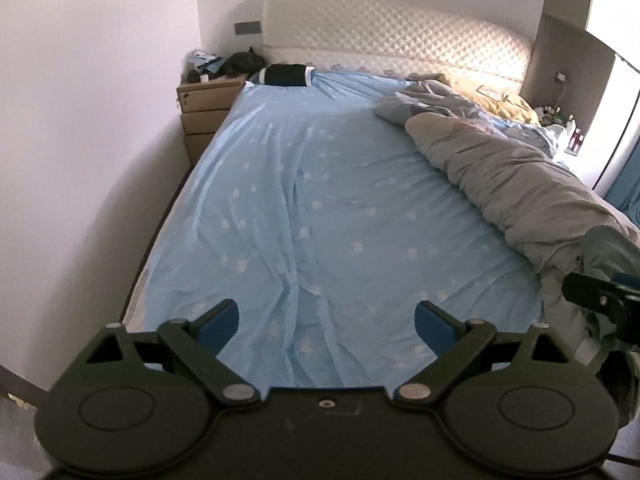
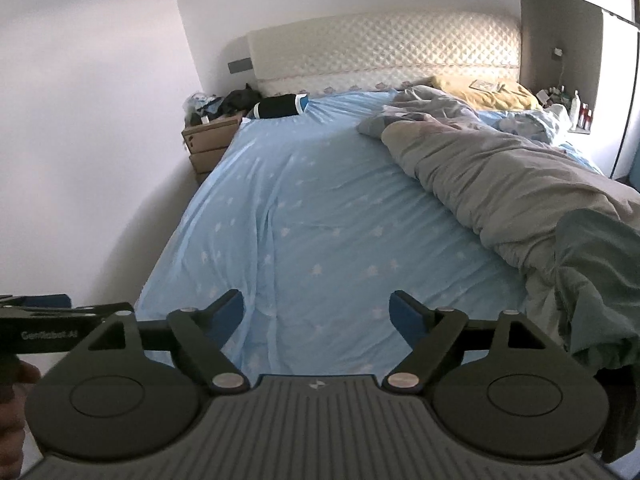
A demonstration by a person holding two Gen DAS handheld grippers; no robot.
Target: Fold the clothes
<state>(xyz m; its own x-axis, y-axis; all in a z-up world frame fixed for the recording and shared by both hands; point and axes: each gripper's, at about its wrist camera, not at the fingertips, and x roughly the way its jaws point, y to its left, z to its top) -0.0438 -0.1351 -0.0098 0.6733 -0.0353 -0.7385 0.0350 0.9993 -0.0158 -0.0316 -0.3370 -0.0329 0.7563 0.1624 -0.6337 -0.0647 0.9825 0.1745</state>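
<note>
While both are hanging over the bed (image 1: 304, 184):
left gripper (image 1: 326, 322): jaws standing wide, holding nothing
right gripper (image 2: 316, 316): jaws standing wide, holding nothing
garment (image 2: 596, 288): lying bunched at bed's right edge, touching duvet (image 2: 500, 188)
nightstand (image 1: 206, 110): sitting cluttered beside headboard (image 1: 392, 36)

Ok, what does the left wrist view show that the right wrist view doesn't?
Left wrist only: the open left gripper up close, with the right gripper's tip at its right edge. Right wrist only: the open right gripper up close, a hand holding the other gripper, and more of the grey-green garment. Both: blue sheet, grey duvet, headboard, nightstand.
</note>
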